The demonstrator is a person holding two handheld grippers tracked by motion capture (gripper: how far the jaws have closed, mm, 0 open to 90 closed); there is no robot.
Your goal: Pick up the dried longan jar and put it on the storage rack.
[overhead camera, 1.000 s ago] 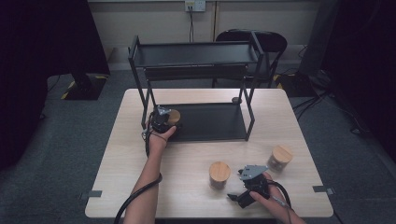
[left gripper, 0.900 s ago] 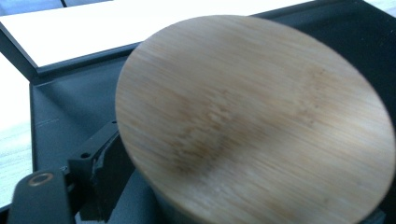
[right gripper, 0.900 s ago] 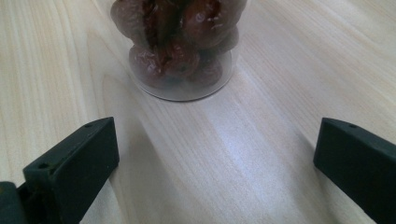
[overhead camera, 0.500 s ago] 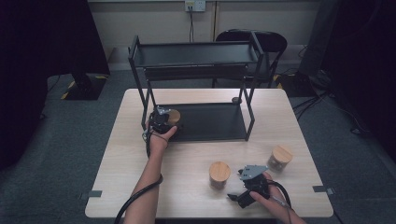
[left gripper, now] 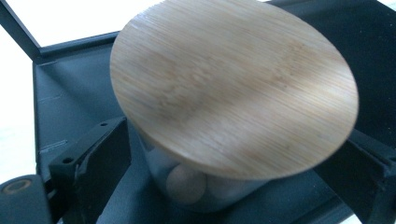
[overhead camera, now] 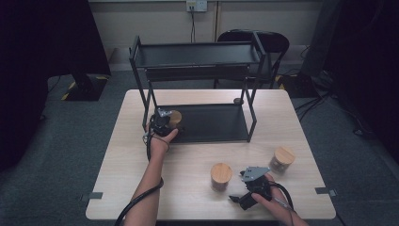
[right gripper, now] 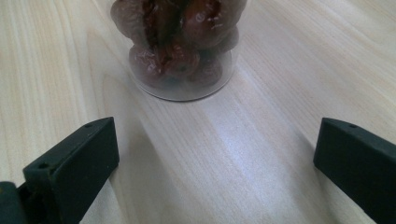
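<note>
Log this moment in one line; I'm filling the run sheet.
left gripper: jaws just opened, jar between them on rack's lower shelf | right gripper: open, facing second jar

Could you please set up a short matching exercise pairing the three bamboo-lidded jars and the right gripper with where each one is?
Things:
1. jar with pale round contents
2. jar of dark dried fruit
3. third jar
4. right gripper

Places:
A. near the table's right edge
B. on the lower shelf of the black rack, between the left gripper's jaws
C. low over the table's near edge, jaws open
D. on the table, just ahead of the right gripper

Pairs: 1-B, 2-D, 3-A, 4-C
</note>
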